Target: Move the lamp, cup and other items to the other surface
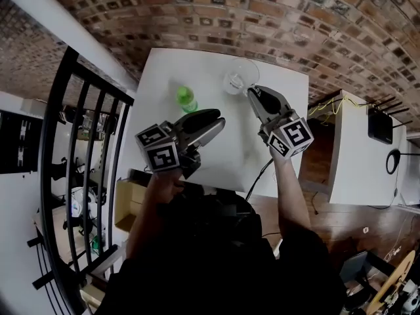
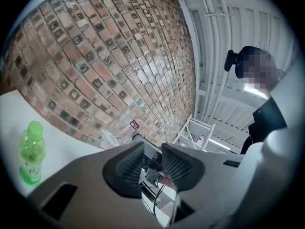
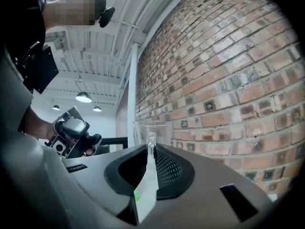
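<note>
Head view: my right gripper is closed on the rim of the clear cup at the far side of the white surface, close to the brick wall. I cannot tell whether the cup rests on the surface. My left gripper hangs over the near part, jaws slightly apart and empty. A green bottle stands upright to the left of the cup.
</note>
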A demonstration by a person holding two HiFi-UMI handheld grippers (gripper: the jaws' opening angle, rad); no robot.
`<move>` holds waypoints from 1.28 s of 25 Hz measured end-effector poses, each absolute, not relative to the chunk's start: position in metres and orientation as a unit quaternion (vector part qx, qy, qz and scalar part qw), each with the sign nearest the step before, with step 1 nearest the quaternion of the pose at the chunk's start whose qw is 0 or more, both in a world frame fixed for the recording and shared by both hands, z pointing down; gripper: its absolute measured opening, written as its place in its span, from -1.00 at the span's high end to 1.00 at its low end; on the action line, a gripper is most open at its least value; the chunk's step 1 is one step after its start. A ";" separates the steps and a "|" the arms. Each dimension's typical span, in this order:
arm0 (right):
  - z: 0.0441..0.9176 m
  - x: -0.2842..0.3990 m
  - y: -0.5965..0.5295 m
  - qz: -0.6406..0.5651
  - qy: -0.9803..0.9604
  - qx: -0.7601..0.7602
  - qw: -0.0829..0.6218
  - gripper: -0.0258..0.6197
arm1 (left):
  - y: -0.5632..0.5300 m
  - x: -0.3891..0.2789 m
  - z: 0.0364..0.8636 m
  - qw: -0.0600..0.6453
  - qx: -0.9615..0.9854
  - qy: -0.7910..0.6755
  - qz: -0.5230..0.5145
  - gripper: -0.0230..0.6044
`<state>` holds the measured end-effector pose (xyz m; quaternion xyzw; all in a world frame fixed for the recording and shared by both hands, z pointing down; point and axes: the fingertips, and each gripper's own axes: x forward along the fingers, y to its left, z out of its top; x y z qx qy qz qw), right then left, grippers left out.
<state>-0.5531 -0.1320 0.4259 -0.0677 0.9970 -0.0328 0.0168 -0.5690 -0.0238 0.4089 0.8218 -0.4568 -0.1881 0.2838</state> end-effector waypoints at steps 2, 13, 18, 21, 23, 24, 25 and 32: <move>0.417 -0.546 -0.131 -0.029 0.997 -0.066 0.023 0.78 | -0.026 -0.563 0.404 0.275 0.825 -0.457 -0.187 0.45; 0.398 -0.504 -0.128 -0.031 0.996 -0.064 0.048 0.78 | -0.033 -0.522 0.396 0.261 0.836 -0.449 -0.180 0.45; 0.387 -0.481 -0.128 -0.022 0.996 -0.065 0.056 0.78 | -0.038 -0.500 0.397 0.262 0.840 -0.443 -0.174 0.45; 0.381 -0.467 -0.128 -0.017 0.996 -0.069 0.059 0.78 | -0.041 -0.488 0.397 0.263 0.843 -0.437 -0.171 0.45; 0.378 -0.458 -0.128 -0.015 0.995 -0.075 0.059 0.78 | -0.043 -0.481 0.396 0.264 0.846 -0.431 -0.169 0.45; 0.376 -0.453 -0.128 -0.014 0.995 -0.078 0.059 0.78 | -0.043 -0.478 0.395 0.263 0.848 -0.428 -0.168 0.45; 0.374 -0.448 -0.128 -0.012 0.995 -0.083 0.059 0.78 | -0.044 -0.475 0.394 0.262 0.851 -0.423 -0.168 0.45; 0.361 -0.417 -0.123 0.003 0.990 -0.133 0.055 0.78 | -0.044 -0.461 0.383 0.252 0.875 -0.379 -0.164 0.45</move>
